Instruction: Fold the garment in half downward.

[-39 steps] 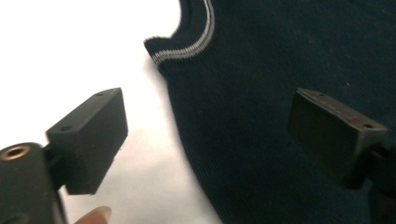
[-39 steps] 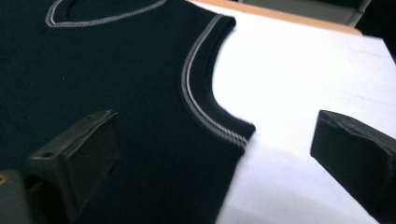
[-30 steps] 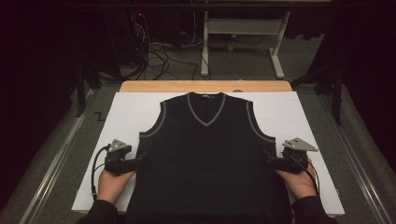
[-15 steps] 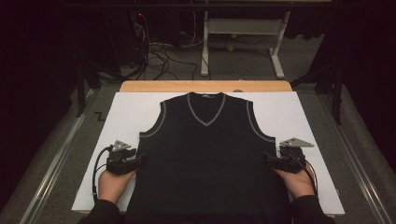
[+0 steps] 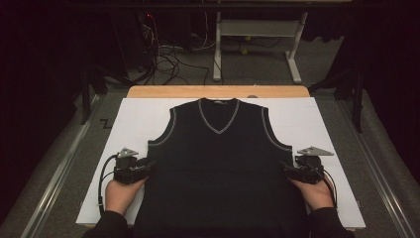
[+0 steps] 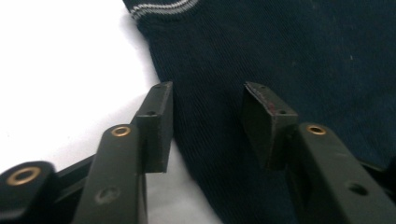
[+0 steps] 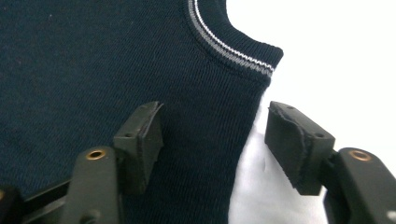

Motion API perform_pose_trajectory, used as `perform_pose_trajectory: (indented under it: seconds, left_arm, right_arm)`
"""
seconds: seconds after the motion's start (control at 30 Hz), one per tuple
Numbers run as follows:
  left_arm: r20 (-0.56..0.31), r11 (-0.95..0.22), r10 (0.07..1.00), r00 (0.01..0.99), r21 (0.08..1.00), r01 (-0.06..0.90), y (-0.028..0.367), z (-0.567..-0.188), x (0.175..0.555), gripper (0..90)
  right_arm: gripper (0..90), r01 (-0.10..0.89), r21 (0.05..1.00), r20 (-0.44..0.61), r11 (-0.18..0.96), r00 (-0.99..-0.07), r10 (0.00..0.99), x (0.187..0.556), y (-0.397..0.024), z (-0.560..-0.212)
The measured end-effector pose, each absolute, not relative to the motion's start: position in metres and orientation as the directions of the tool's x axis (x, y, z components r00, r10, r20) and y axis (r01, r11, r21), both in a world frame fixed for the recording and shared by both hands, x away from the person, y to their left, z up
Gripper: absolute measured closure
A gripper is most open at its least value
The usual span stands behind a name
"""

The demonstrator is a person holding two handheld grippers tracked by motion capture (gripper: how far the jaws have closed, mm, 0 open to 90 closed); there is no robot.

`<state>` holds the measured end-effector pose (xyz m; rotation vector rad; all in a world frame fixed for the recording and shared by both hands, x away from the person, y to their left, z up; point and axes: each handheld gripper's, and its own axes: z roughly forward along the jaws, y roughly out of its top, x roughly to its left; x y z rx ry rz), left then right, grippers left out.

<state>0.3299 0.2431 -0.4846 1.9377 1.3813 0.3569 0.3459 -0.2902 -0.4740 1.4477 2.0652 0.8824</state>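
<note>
A dark navy knit vest (image 5: 218, 163) with grey-striped trim lies flat, neck away from me, on a white board (image 5: 307, 124). My left gripper (image 5: 147, 167) is low at the vest's left side edge, just below the armhole. In the left gripper view the gripper (image 6: 209, 126) has that vest (image 6: 299, 56) edge lying between its parted jaws, which have just been closing. My right gripper (image 5: 285, 168) is at the right side edge. In the right gripper view the gripper (image 7: 215, 140) straddles the vest (image 7: 93, 60) edge; its jaws have also been closing, and no pad presses the cloth.
The white board lies on a wooden table (image 5: 218, 91) whose far edge shows behind the collar. Metal rails (image 5: 64, 163) run along both sides. Beyond the table are cables (image 5: 168, 54) on the floor and a white desk frame (image 5: 257, 29).
Both hands have stayed at the vest's side edges. The jaws of both grippers stand closer together than a second ago.
</note>
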Motion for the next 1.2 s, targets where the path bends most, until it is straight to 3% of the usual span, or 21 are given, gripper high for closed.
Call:
perform_pose_trajectory:
  seconds: [0.1, 0.3, 0.37, 0.4, 0.53, 0.73, 1.2]
  left_arm:
    - [-0.158, -0.183, 0.908, 0.389, 0.685, 0.705, 0.241, -0.484, 0.329, 54.8]
    - [-0.168, -0.198, 0.893, 0.418, 0.688, 0.698, 0.239, -0.485, 0.327, 74.1]
    - [-0.164, -0.202, 0.892, 0.421, 0.689, 0.696, 0.239, -0.485, 0.327, 75.1]
    - [-0.161, -0.205, 0.892, 0.423, 0.69, 0.694, 0.238, -0.485, 0.327, 76.5]
    - [-0.165, -0.204, 0.89, 0.425, 0.69, 0.694, 0.238, -0.485, 0.327, 77.8]
    - [-0.156, -0.207, 0.889, 0.431, 0.703, 0.681, 0.24, -0.484, 0.326, 79.4]
    - [-0.17, -0.165, 0.883, 0.438, 0.761, 0.627, 0.252, -0.471, 0.318, 79.5]
  right_arm:
    - [42.6, 0.642, 0.729, -0.013, 0.238, -0.334, 0.942, 0.345, -0.289, -0.474]
    - [61.7, 0.636, 0.729, -0.004, 0.252, -0.365, 0.931, 0.344, -0.284, -0.473]
    - [63.4, 0.636, 0.73, -0.002, 0.251, -0.365, 0.931, 0.344, -0.284, -0.473]
    - [70.8, 0.634, 0.73, 0.0, 0.256, -0.374, 0.927, 0.344, -0.283, -0.473]
    - [80.8, 0.627, 0.73, 0.002, 0.27, -0.397, 0.918, 0.343, -0.281, -0.473]
    - [85.2, 0.605, 0.739, -0.022, 0.295, -0.416, 0.909, 0.342, -0.28, -0.472]
    - [86.5, 0.535, 0.798, -0.03, 0.277, -0.425, 0.905, 0.333, -0.289, -0.461]
